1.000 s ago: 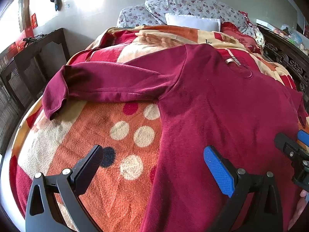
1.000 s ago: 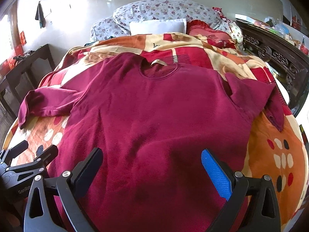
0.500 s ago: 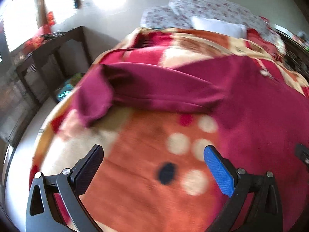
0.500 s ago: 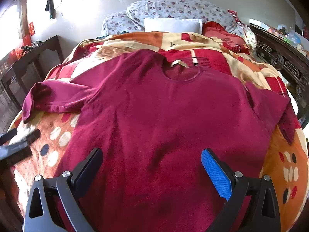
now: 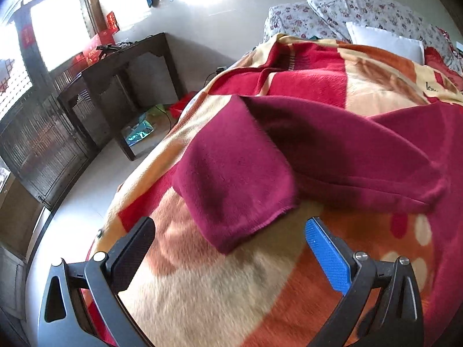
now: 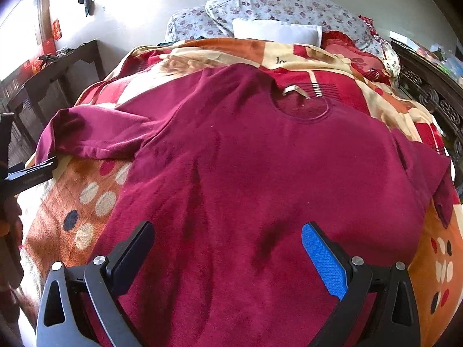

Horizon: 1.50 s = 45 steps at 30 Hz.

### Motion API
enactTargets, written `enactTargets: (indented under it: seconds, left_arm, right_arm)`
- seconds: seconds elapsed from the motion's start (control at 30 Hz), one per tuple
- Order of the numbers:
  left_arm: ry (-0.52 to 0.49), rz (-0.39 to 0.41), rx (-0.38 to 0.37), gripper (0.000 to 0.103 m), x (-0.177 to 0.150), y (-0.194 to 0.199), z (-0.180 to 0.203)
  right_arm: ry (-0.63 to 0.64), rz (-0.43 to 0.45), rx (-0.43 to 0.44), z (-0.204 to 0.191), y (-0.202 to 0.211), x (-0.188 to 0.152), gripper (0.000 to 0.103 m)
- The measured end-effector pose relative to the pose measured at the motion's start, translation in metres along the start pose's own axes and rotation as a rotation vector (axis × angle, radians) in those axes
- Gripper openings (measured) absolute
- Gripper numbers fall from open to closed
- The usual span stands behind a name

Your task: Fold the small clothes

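L gripper (image 5: 228, 248) is held low w/ jaws spread, aimed at the cuff of the maroon sweater's sleeve (image 5: 234, 179), nothing gripped. R gripper (image 6: 225, 248) is spread over the sweater (image 6: 260, 173), laid flat on an orange patterned blanket (image 5: 220, 295). Floral pillows (image 6: 275, 5) are seen at the headboard end; a dark wooden table (image 5: 121, 66) is seen nr the wall.

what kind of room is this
Most likely a home bedroom: a bed under a patterned blanket, floral pillows at its head, and a dark wooden side table against the wall. A maroon shirt lies spread on the blanket.

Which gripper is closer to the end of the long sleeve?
Left. The left gripper hangs open right at the sleeve cuff; the right gripper hangs open over the sweater's middle.
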State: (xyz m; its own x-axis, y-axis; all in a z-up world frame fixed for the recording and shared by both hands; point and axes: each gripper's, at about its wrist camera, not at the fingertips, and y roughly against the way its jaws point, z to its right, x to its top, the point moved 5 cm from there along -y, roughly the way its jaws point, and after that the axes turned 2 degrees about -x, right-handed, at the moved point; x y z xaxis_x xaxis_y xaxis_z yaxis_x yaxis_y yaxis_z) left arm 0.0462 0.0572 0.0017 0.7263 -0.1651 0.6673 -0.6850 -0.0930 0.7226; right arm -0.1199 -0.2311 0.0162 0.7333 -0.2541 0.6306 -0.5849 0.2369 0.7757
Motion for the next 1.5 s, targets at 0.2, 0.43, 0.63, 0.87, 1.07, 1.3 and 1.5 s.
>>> enactTargets:
  seconds: [0.2, 0.43, 0.63, 0.87, 1.07, 1.3, 1.5]
  left_arm:
    - [0.050, -0.035, -0.103, 0.040, 0.002, -0.016, -0.014]
    - [0.134, 0.024, -0.304, 0.013, 0.020, 0.028, -0.034]
    - [0.004, 0.075, -0.494, 0.013, 0.043, 0.111, 0.013]
    - [-0.141, 0.102, -0.755, 0.013, 0.059, 0.205, 0.127]
    - [-0.263, 0.082, -0.873, 0.013, 0.042, 0.234, 0.245]
    - [-0.355, -0.070, -0.876, 0.013, -0.023, 0.180, 0.351]
    - [-0.386, -0.063, -0.880, 0.041, -0.034, 0.176, 0.336]
  right_arm:
    - [0.003, -0.004, 0.020, -0.006, -0.003, 0.001, 0.103]
    - [0.002, 0.013, 0.045, -0.008, 0.004, 0.002, 0.103]
    - [-0.118, 0.057, 0.082, 0.027, 0.025, 0.010, 0.103]
    - [-0.203, 0.106, 0.044, 0.092, 0.057, 0.014, 0.103]
    - [-0.251, 0.098, -0.049, 0.151, 0.066, 0.000, 0.103]
    - [-0.343, 0.031, -0.075, 0.199, 0.056, -0.033, 0.103]
    - [-0.338, 0.043, -0.077, 0.199, 0.055, -0.032, 0.103]
